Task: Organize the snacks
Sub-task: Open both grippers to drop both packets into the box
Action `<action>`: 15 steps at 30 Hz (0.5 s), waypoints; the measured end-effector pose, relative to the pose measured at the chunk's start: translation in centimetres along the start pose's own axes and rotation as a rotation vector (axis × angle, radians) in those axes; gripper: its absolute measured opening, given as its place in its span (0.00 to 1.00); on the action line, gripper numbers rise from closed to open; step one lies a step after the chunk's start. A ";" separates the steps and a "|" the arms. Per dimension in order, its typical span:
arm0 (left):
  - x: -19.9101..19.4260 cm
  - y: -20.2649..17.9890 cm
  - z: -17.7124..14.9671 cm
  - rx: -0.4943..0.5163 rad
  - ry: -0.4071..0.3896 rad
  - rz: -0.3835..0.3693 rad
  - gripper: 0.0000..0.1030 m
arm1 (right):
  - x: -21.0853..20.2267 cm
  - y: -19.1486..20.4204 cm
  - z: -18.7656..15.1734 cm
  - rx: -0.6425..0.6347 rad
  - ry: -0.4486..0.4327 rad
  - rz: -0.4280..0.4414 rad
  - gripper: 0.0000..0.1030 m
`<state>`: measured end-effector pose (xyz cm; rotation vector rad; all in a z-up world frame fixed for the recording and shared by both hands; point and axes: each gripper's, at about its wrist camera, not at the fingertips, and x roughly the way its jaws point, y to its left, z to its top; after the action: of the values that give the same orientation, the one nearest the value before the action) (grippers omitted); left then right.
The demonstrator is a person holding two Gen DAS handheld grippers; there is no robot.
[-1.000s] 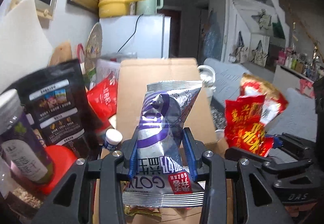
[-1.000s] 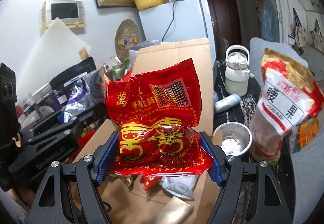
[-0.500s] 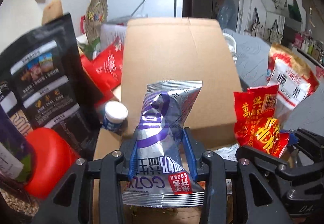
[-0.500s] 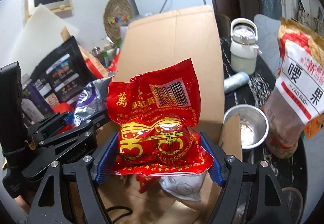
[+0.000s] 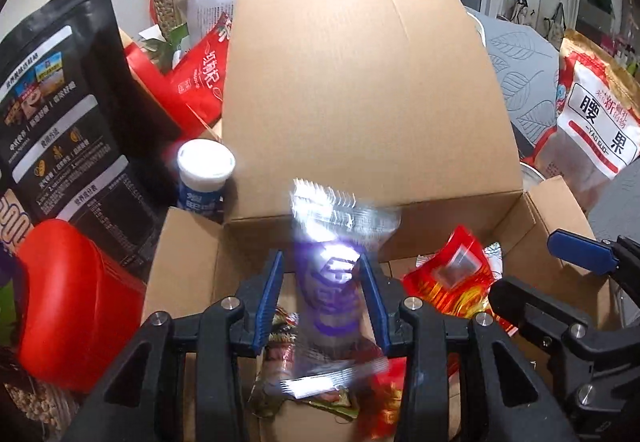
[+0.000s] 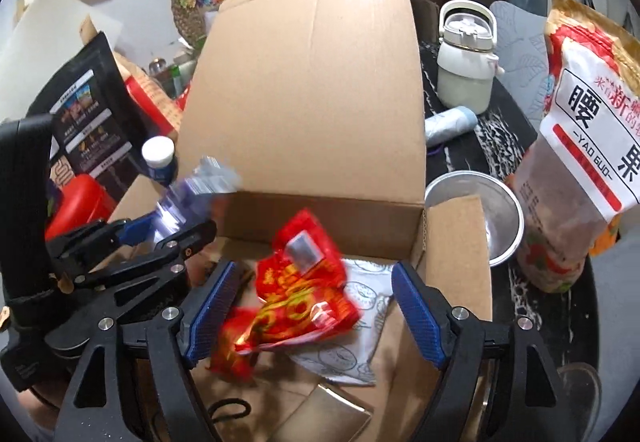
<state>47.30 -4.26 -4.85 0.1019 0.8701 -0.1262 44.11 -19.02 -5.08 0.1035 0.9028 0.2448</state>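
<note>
Cardboard box [image 6: 304, 90]: red packet [image 6: 298, 294] loose between opening right claw [image 6: 316, 306]; silver-purple packet [image 5: 328, 282] pinched in left claw [image 5: 325, 296]. Advice: release low, inside walls.

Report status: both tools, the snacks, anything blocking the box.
Left tool shut on silver packet, above box. Right tool jaws opening, red packet loose between them, dropping into box. Nothing blocking.

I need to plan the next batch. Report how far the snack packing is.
Done: several packets lie in the cardboard box. In hand: the right gripper is opening, red packet loose between its jaws; the left gripper brackets the silver-purple packet. Left: the cashew bag outside.
</note>
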 end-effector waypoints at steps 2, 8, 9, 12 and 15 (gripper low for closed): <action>-0.2 0.1 0.2 0.005 0.005 0.009 0.40 | -0.2 0.0 0.0 -0.004 -0.001 0.003 0.78; -0.8 0.3 0.4 -0.009 0.003 0.020 0.41 | -1.1 0.2 0.2 0.001 -0.017 0.023 0.78; -1.0 0.4 0.4 -0.010 0.002 0.024 0.41 | -1.2 0.2 0.2 0.003 -0.017 0.033 0.78; -1.8 0.4 0.0 -0.016 -0.010 0.027 0.41 | -1.7 0.4 0.3 0.004 -0.022 0.044 0.78; -2.4 0.3 0.2 -0.019 -0.025 0.029 0.41 | -2.2 0.5 0.3 0.004 -0.038 0.047 0.78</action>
<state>45.97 -3.84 -2.83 0.0955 0.8445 -0.0917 42.95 -19.09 -3.09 0.1322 0.8636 0.2837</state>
